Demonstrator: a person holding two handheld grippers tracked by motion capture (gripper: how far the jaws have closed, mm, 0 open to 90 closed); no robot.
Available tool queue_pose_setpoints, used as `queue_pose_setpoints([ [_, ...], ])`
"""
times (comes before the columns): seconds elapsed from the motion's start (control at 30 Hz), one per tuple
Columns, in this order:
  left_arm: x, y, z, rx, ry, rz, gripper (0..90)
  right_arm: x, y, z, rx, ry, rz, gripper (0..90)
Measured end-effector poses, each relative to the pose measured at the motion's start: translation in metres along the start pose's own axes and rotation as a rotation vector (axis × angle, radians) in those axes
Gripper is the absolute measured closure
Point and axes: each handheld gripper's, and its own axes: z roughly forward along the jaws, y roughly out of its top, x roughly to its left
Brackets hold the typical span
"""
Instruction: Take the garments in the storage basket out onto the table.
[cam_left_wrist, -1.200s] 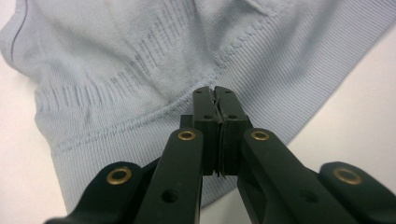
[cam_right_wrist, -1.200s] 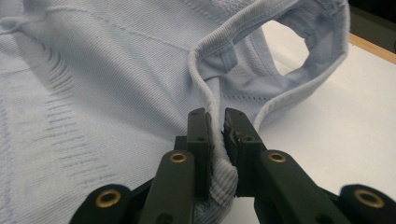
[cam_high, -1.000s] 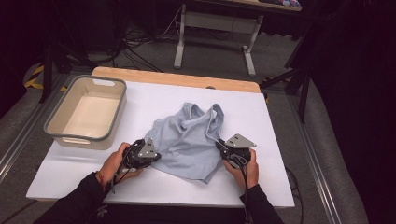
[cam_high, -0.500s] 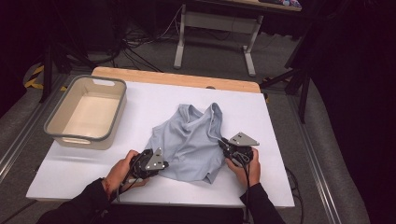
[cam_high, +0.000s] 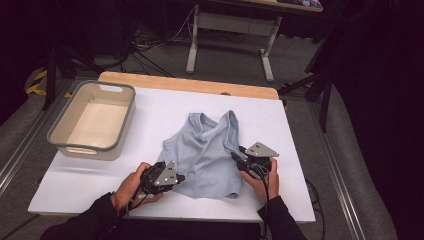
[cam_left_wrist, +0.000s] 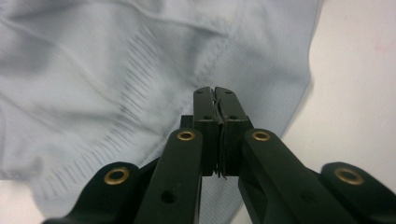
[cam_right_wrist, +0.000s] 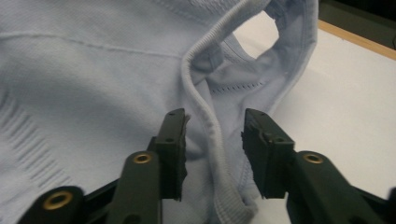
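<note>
A pale blue top (cam_high: 206, 155) is lying spread on the white table (cam_high: 150, 200), its neck and straps pointing away from the person and its hem toward the near edge. It is sitting right of the table's middle, well apart from the grey bin (cam_high: 94, 120) that is standing on the left side.

The left gripper (cam_high: 176, 178) is resting at the near left corner of the top, held low over the table in the person's left hand (cam_high: 134, 185). In the left gripper view its jaws are pressing flat together, and the top (cam_left_wrist: 140, 70) is lying under and beyond them. Whether any cloth is caught between the pads cannot be told from the pictures.

The right gripper (cam_high: 239, 159) is sitting at the right edge of the top, held in the right hand (cam_high: 264, 180). Its jaws have just been opening and are now standing apart. In the right gripper view a ribbed edge (cam_right_wrist: 205, 116) of the top is running up between them, and neither pad is pressing on it. Beyond the jaws, the edge is curving round an open armhole or neck hole, through which the white table (cam_right_wrist: 345, 102) is showing.
</note>
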Motion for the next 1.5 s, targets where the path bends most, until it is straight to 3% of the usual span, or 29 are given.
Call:
queue_pose_setpoints([
  [0.17, 0.015, 0.0, -0.012, -0.048, 0.053, -0.036, 82.0, 0.002, 0.002, 0.0, -0.013, 0.001, -0.006, 51.3],
  [0.33, 0.037, 0.002, -0.013, -0.078, 0.133, -0.087, 65.8, 0.004, 0.003, 0.0, -0.026, -0.003, -0.014, 51.3],
  [0.43, 0.052, 0.001, -0.008, -0.066, 0.179, -0.128, 57.7, 0.005, 0.005, 0.0, -0.03, -0.003, -0.019, 52.9],
  [0.5, 0.063, -0.001, -0.002, -0.066, 0.181, -0.163, 53.3, 0.005, 0.005, 0.001, -0.03, -0.001, -0.016, 54.9],
  [0.73, 0.092, -0.005, 0.023, 0.002, 0.212, -0.223, 44.5, 0.002, 0.004, 0.003, -0.023, 0.0, -0.007, 59.6],
  [0.8, 0.099, -0.005, 0.029, 0.008, 0.195, -0.252, 43.1, 0.002, 0.003, 0.003, -0.017, -0.002, -0.006, 59.8],
  [0.87, 0.105, -0.006, 0.035, 0.027, 0.184, -0.267, 43.2, 0.001, 0.003, 0.004, -0.012, -0.003, -0.003, 60.3],
  [0.97, 0.108, -0.009, 0.04, 0.057, 0.132, -0.28, 51.1, -0.001, 0.001, 0.006, 0.003, -0.006, 0.007, 63.2],
  [1.03, 0.106, -0.01, 0.042, 0.102, 0.128, -0.264, 59.4, -0.003, 0.0, 0.007, 0.016, -0.009, 0.021, 65.4],
  [1.1, 0.105, -0.01, 0.041, 0.104, 0.107, -0.261, 71.6, -0.005, -0.002, 0.007, 0.024, -0.005, 0.031, 67.6],
  [1.2, 0.102, -0.009, 0.039, 0.12, 0.113, -0.228, 79.5, -0.005, -0.002, 0.006, 0.02, 0.019, 0.043, 73.0],
  [1.37, 0.095, -0.01, 0.03, 0.136, 0.131, -0.188, 81.7, -0.001, 0.001, 0.006, 0.031, 0.027, -0.002, 82.7],
  [1.43, 0.093, -0.011, 0.022, 0.124, 0.151, -0.181, 81.8, -0.002, 0.001, 0.005, 0.023, 0.037, 0.004, 84.8],
  [1.5, 0.092, -0.012, 0.014, 0.101, 0.168, -0.202, 81.8, -0.002, 0.002, 0.002, 0.014, 0.036, 0.0, 85.4],
])
